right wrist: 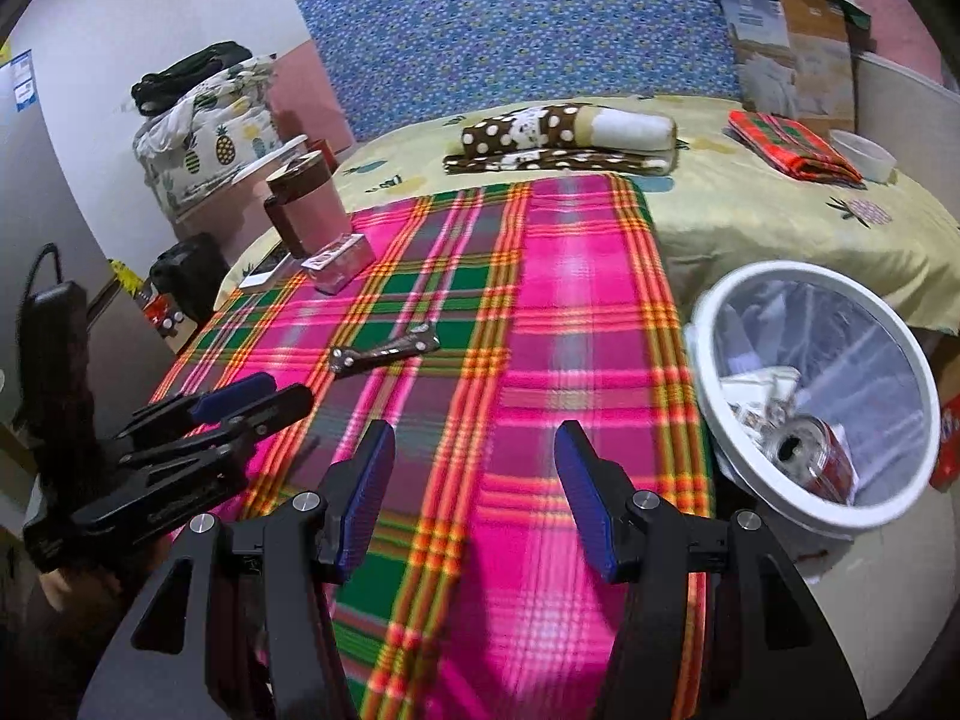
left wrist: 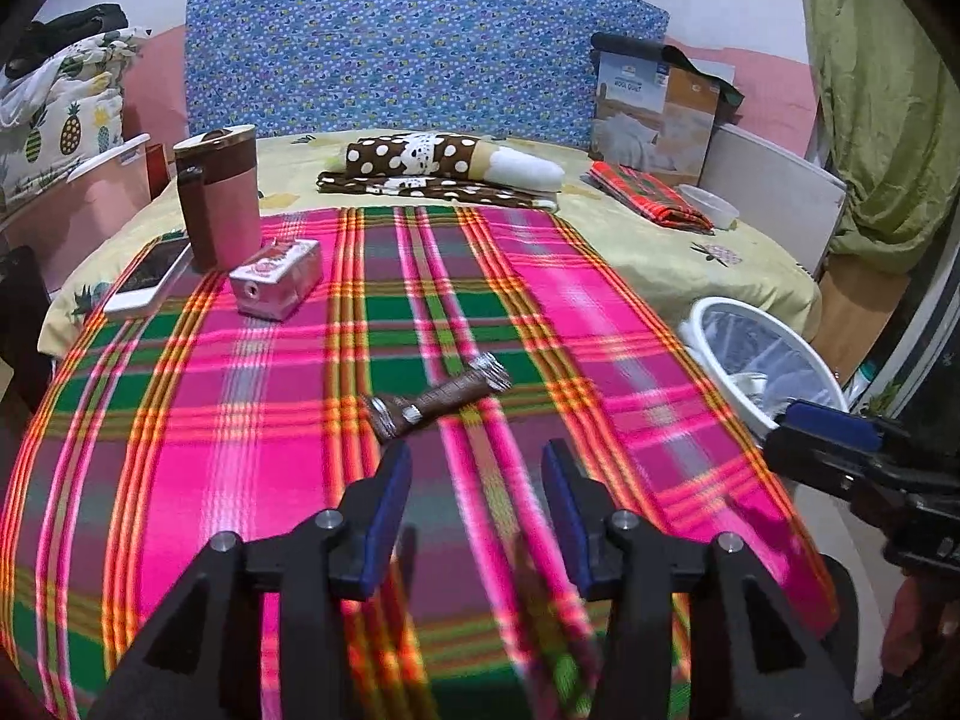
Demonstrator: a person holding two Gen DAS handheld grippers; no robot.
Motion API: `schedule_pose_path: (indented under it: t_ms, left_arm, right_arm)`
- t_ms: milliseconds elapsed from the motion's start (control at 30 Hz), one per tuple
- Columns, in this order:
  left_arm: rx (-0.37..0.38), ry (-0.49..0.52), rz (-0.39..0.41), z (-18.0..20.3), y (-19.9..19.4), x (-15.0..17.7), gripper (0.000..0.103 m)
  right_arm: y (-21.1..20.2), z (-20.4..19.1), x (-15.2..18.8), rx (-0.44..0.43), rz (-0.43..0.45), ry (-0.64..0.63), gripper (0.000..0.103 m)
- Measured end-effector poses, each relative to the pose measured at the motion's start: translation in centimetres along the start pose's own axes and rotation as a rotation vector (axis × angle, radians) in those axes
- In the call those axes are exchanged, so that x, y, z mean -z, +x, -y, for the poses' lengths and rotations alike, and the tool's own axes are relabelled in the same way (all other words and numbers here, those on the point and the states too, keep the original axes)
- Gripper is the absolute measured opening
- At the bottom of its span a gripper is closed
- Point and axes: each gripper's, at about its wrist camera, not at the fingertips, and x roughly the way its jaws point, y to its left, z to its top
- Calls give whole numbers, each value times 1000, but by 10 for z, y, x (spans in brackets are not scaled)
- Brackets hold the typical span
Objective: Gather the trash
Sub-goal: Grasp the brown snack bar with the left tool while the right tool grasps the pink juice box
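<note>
On the bed, spread with a pink, green and orange plaid blanket (left wrist: 240, 420), a crumpled brown snack wrapper with silvery crimped ends (left wrist: 441, 402) lies flat near the middle of the cloth, just ahead of the left tool (left wrist: 477, 468). That tool's blue-padded jaws stand spread with nothing between them, and the wrapper sits beyond the fingertips, not yet touched. The right tool (right wrist: 474, 450) is likewise spread and empty, hovering over the blanket's right portion beside a round white bin lined with clear plastic (right wrist: 900, 480), which stands off the bed's right edge and already holds a crushed red drink can (right wrist: 822, 456) and some pale scraps. The step in hand looks like the approach to the wrapper, one of the pieces still to be gathered. A small pink and white carton (left wrist: 276, 285) near a tall pink and brown lidded tumbler (left wrist: 219, 198) and a white phone (left wrist: 153, 276) at the far left may be trash too, though that is hard to judge. The next move calls for easing the left tool forward and down so its pads straddle the wrapper's narrow middle, closing without bunching the blanket beneath, then carrying it across to the bin.
</note>
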Motion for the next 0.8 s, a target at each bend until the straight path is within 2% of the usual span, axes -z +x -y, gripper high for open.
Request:
schedule_pose_path:
  t_ms: [233, 367, 467, 533, 567, 600, 700, 800]
  left_arm:
    - [20, 67, -29, -13, 37, -21, 52]
    - [31, 129, -80, -8, 63, -25, 52]
    - [17, 158, -135, -7, 83, -25, 52]
    - [-20, 170, -179, -5, 95, -22, 52]
    - [-16, 171, -165, -5, 92, -21, 42]
    - [-13, 174, -163, -4, 91, -21, 23]
    - [-37, 175, -154, -2, 85, -17, 20]
    - [-50, 132, -136, -10, 74, -14, 19]
  right_arm:
    - [16, -1, -10, -10, -9, 0, 57]
    - [23, 5, -13, -5, -19, 12, 57]
    - [27, 8, -16, -2, -24, 22, 57]
    - [30, 11, -18, 0, -27, 27, 57]
    - [31, 11, -19, 3, -27, 27, 57]
    - [32, 12, -20, 3, -27, 28, 57]
    - [34, 11, -23, 3, -27, 31, 57]
    - [36, 6, -28, -3, -26, 25, 57]
